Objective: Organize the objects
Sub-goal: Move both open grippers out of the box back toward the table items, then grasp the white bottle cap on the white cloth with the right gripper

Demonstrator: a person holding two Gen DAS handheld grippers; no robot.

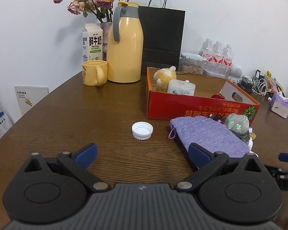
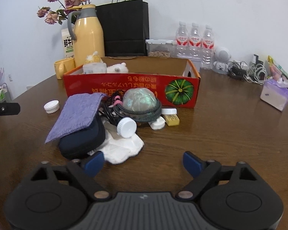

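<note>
Both the left tongs and right tongs gape empty; the light, rigid white cap looks best pinched across its ribbed rim.

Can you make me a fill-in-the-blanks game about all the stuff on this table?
1. The loose white cap lies on the ____ table.
2. The red box has a green ____ printed on it.
3. The yellow mug stands right next to the tall yellow ____.
4. The purple cloth lies on top of a dark ____ case.

Missing words: brown (wooden); pumpkin; jug; blue
</note>
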